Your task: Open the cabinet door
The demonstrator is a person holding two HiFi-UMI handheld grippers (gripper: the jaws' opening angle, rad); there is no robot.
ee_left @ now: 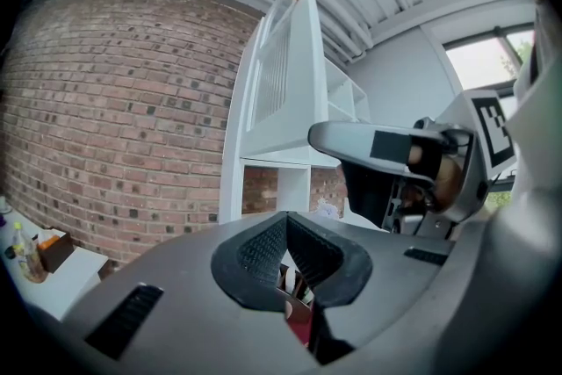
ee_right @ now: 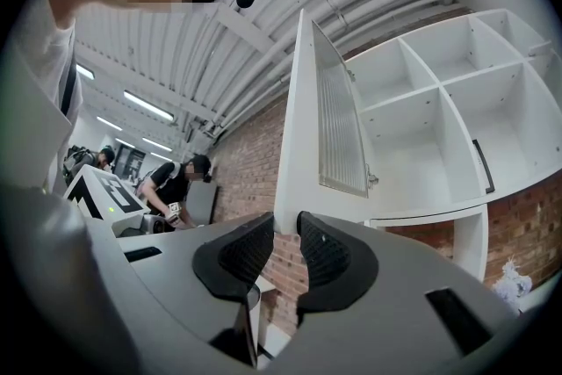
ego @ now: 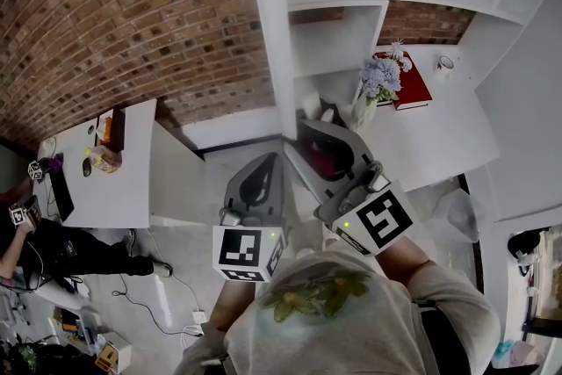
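Pale printed shirt (ego: pixel 325 299) nearest the lens at bottom centre of the head view, both hand-held tools raised just above it. At lower centre of its own view, left gripper (ee_left: pixel 285 219) with pad tips together and nothing between them. At lower centre of the other gripper view, right gripper (ee_right: pixel 285 219) with jaws apart, clamped on nothing, the lower corner of the cabinet door (ee_right: pixel 303 145) showing just above the gap between the pads. Swung wide open from the white shelving (ee_right: pixel 439 101), ribbed panel (ee_right: pixel 342 127) turned toward bare compartments at upper right. Brick wall (ego: pixel 132 13) across the upper left; blue flowers (ego: pixel 380 76) and red book (ego: pixel 414 90) on the white counter (ego: pixel 457 136) at right.
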